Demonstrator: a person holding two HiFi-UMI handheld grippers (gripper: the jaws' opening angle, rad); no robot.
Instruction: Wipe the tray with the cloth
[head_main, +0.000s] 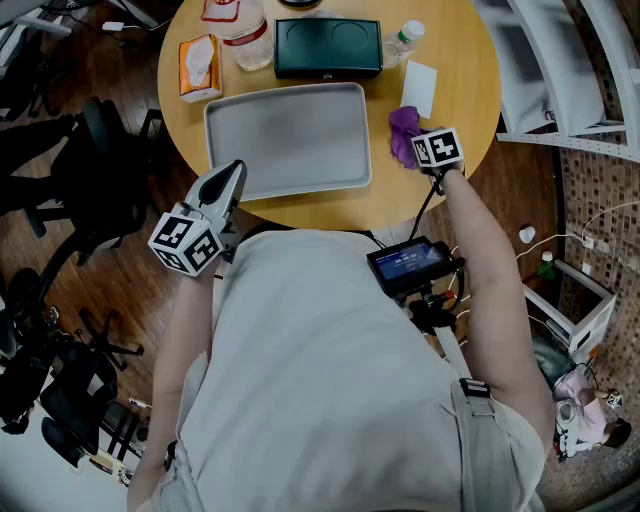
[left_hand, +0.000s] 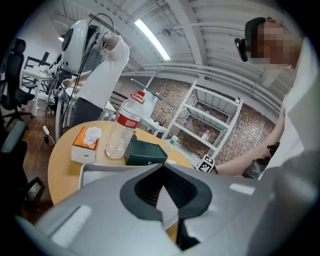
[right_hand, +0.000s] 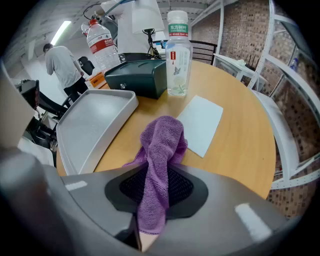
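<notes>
A grey rectangular tray (head_main: 288, 140) lies on the round wooden table (head_main: 470, 70), seen also as the tray (right_hand: 90, 125) at the left of the right gripper view. The purple cloth (head_main: 403, 133) rests on the table just right of the tray. My right gripper (head_main: 425, 150) is shut on the cloth (right_hand: 159, 150), which runs back between its jaws. My left gripper (head_main: 228, 183) hovers at the tray's near left corner, shut with nothing in it; the tray (left_hand: 100, 170) shows past its jaws.
Behind the tray stand a dark green box (head_main: 328, 47), an orange tissue box (head_main: 199, 66), a large water bottle (head_main: 247, 35) and a small bottle (head_main: 403, 40). A white paper (head_main: 419, 88) lies by the cloth. White shelving (head_main: 570, 70) stands right, office chairs (head_main: 60, 150) left.
</notes>
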